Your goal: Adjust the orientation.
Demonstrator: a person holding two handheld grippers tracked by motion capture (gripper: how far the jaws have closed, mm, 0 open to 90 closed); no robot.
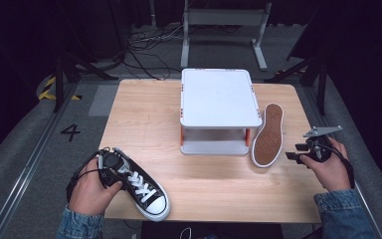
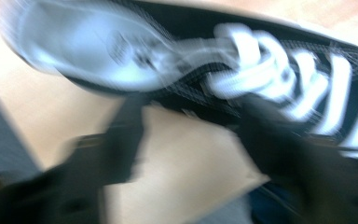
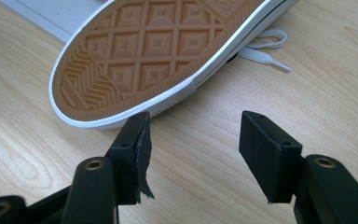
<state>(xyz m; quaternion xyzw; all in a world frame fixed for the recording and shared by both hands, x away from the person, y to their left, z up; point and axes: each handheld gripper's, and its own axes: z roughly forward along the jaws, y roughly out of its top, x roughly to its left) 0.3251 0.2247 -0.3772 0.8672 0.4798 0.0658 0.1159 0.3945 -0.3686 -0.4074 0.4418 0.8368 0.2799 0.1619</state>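
Observation:
A black sneaker (image 1: 142,186) with white laces stands upright at the table's front left, toe toward the front edge. My left gripper (image 1: 113,173) is at its heel end. In the blurred left gripper view the jaws stand apart around bare wood, with the left gripper (image 2: 196,140) just short of the sneaker (image 2: 214,60) and its side close to the fingertips. A second sneaker (image 1: 267,135) lies tipped up, brown sole showing, to the right of the stand. My right gripper (image 1: 293,152) is open just right of it, and nothing sits between the jaws of the right gripper (image 3: 193,149) near the sole (image 3: 154,51).
A white two-tier stand (image 1: 219,94) with orange posts sits at the table's (image 1: 144,114) back middle; its lower shelf edge (image 3: 60,18) shows beside the sole. A loose white lace (image 3: 265,51) trails from the tipped sneaker. A metal frame and cables stand on the floor beyond.

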